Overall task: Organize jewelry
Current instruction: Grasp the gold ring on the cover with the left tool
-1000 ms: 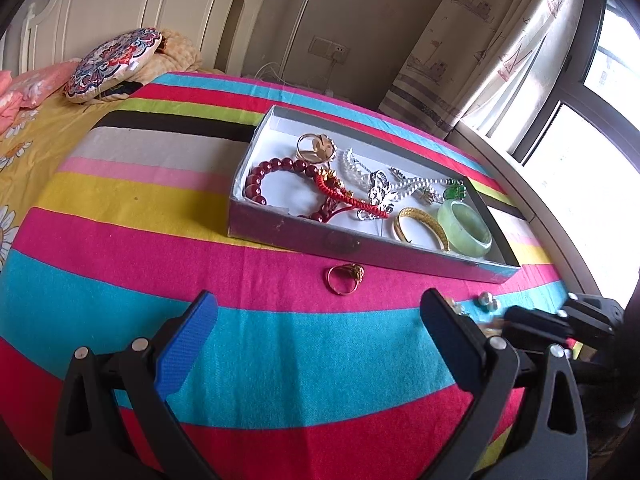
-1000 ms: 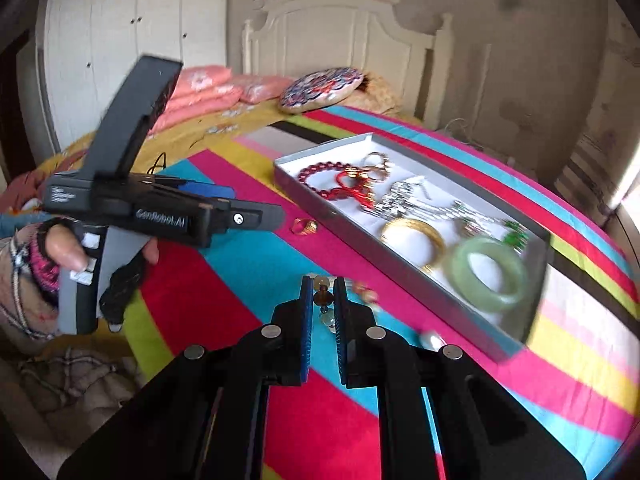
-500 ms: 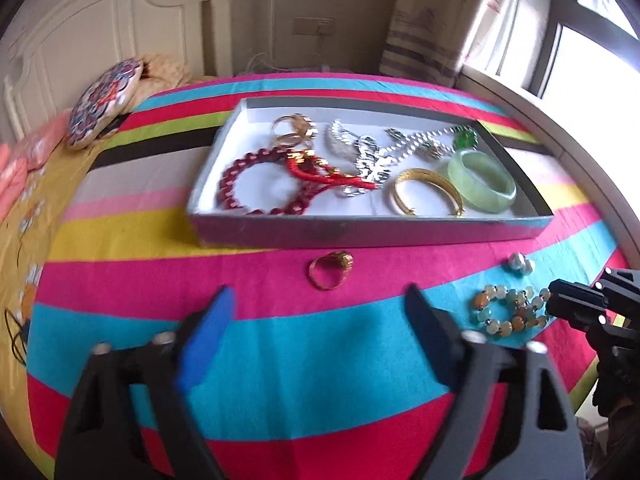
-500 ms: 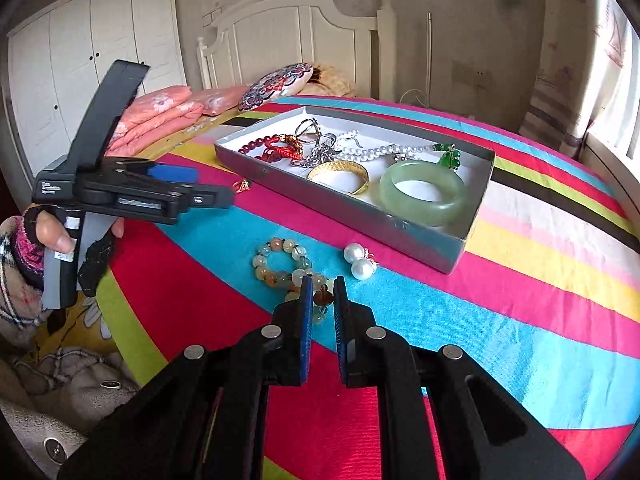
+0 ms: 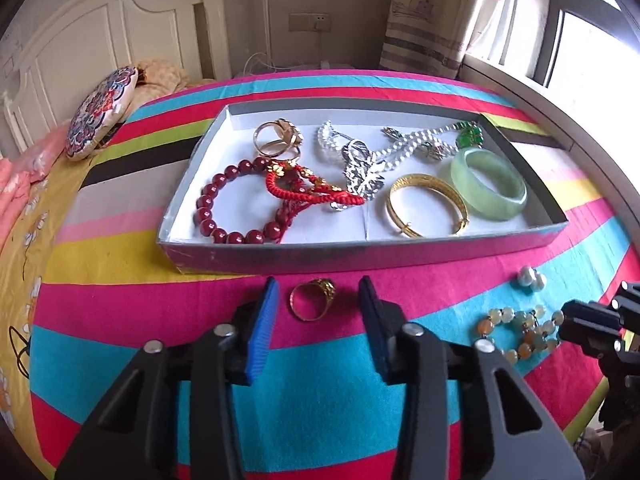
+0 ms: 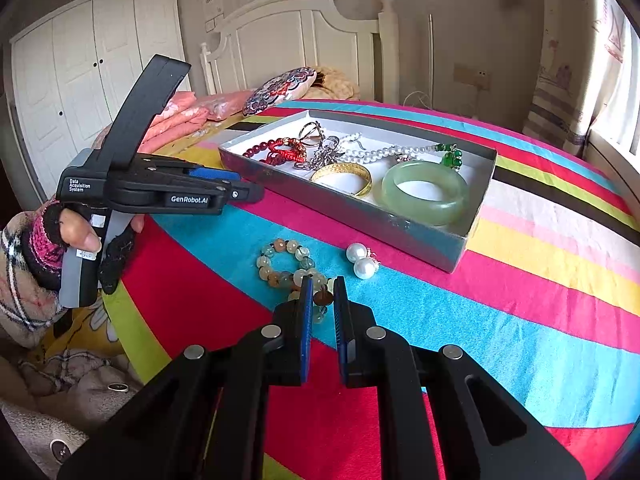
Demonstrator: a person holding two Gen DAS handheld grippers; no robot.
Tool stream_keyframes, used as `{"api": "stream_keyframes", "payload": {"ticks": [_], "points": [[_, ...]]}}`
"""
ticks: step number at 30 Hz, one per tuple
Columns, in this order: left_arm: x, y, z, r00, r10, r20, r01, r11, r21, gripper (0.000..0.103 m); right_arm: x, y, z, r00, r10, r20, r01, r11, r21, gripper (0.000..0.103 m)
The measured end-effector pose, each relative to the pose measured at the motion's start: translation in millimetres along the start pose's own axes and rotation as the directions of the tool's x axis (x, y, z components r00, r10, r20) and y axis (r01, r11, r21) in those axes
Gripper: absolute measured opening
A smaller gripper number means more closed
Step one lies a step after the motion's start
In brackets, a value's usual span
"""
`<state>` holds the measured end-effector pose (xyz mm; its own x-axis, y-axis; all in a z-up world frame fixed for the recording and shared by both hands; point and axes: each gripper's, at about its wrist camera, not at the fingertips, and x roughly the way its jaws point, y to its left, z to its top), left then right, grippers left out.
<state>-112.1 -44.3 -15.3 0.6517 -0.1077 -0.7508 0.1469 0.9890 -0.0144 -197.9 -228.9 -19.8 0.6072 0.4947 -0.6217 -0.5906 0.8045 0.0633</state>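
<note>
A grey jewelry box (image 5: 360, 254) on the striped cloth holds a red bead bracelet (image 5: 224, 216), a gold bangle (image 5: 426, 204), a jade bangle (image 5: 488, 188), rings and silver chains. A gold ring (image 5: 312, 300) lies on the cloth before the box. My left gripper (image 5: 316, 294) is open, its jaws on either side of the ring. A pale bead bracelet (image 6: 288, 268) and pearl earrings (image 6: 362, 260) lie at the right. My right gripper (image 6: 322, 292) is narrowly open around a brown bead of that bracelet. The box also shows in the right wrist view (image 6: 400, 220).
A patterned cushion (image 5: 102, 112) and pink bedding (image 5: 16, 184) lie at the far left by a white headboard (image 6: 300, 40). A window and curtain (image 5: 440, 12) stand at the right. The table's round edge drops off near me.
My left gripper moved forward and narrowed, so its jaws now flank the gold ring. My right gripper's jaws have parted slightly at the bead bracelet.
</note>
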Motion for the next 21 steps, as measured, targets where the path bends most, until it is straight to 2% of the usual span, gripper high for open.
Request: {"api": "stream_keyframes", "payload": {"ticks": [2,12,21], "points": [[0.0,2.3,0.3,1.000,0.002,0.003,-0.002,1.000,-0.007,0.023,0.4,0.8,0.2,1.000,-0.001,-0.001,0.001,1.000,-0.002,0.011],[-9.0,-7.9,-8.5,1.000,0.002,0.029,-0.004,0.997,0.073,0.023,-0.4,1.0,-0.5,1.000,-0.004,0.004,0.004,1.000,0.002,0.011],[-42.5,-12.7,-13.8,0.993,0.015,0.114,-0.028,0.992,0.119,0.023,-29.9,7.7,20.1,0.992,-0.019,0.123,0.020,1.000,-0.004,0.011]]}}
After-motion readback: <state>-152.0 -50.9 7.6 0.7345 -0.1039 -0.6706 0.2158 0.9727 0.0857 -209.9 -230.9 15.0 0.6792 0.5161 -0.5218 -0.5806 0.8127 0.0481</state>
